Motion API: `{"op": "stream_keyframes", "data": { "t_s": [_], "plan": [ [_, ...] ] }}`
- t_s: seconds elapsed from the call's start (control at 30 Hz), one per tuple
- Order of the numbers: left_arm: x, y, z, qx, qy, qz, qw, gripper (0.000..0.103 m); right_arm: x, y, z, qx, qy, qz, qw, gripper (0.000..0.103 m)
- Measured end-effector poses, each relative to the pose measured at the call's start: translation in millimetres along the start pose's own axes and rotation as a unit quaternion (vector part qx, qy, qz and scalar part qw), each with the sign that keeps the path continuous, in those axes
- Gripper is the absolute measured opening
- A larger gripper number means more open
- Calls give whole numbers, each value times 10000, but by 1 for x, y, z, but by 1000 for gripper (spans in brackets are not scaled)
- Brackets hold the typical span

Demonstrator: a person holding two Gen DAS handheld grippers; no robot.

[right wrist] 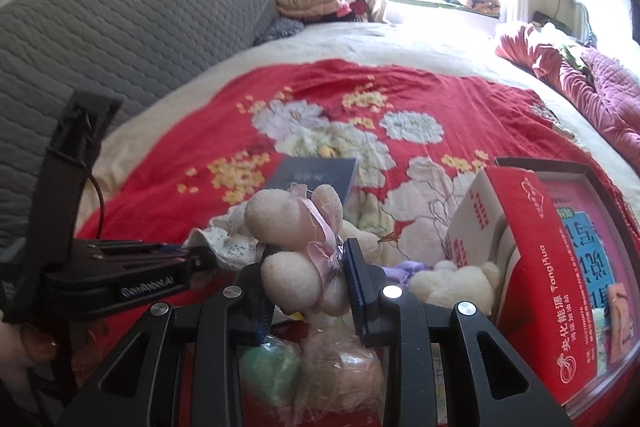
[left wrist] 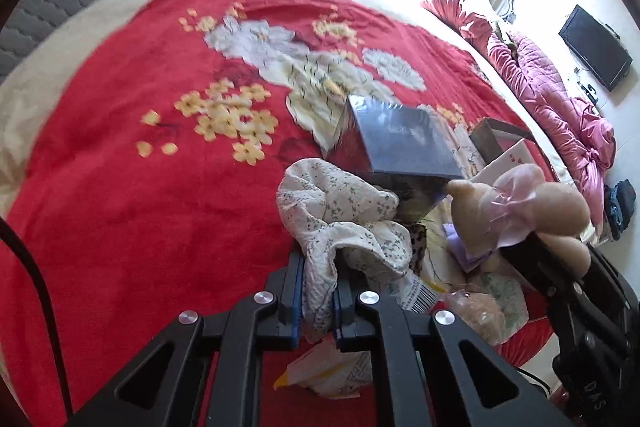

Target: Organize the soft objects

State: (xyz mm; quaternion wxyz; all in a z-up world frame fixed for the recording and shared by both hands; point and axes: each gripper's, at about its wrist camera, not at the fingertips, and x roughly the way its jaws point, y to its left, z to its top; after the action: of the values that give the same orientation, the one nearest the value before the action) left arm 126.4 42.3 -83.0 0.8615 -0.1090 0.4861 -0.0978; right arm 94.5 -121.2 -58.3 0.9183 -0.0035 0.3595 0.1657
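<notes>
My left gripper (left wrist: 317, 301) is shut on a white cloth with small grey flowers (left wrist: 340, 223), which bunches up above its blue pads. My right gripper (right wrist: 310, 291) is shut on a cream plush toy with a pink ribbon (right wrist: 292, 239); the toy bulges up and out between the pads. In the left wrist view the same plush toy (left wrist: 524, 211) hangs at the right over the black right gripper. In the right wrist view the left gripper (right wrist: 208, 257) comes in from the left with the flowered cloth (right wrist: 228, 239).
All this is over a bed with a red floral blanket (left wrist: 140, 187). A dark blue box (left wrist: 400, 147) lies behind the cloth. A red-and-white carton (right wrist: 532, 259), a white plush (right wrist: 456, 285), bagged soft items (right wrist: 320, 371) and a purple quilt (left wrist: 560, 115) are nearby.
</notes>
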Motion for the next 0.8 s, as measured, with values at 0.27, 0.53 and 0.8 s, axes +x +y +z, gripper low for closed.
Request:
{"op": "stream_keyframes", "data": {
  "t_s": [0.27,0.53,0.8],
  "plan": [
    [-28,-8,-7,-35,-142,194,9997,11,-16,8,2,-49,-146,131,9998,32],
    [-51,-17,-15,4,-247,431,9988,11,-36,11,4,-42,-310,176,9994,32],
    [-78,-29,-20,105,-410,685,9968,11,-58,14,9,-37,-524,252,9983,32]
  ]
}}
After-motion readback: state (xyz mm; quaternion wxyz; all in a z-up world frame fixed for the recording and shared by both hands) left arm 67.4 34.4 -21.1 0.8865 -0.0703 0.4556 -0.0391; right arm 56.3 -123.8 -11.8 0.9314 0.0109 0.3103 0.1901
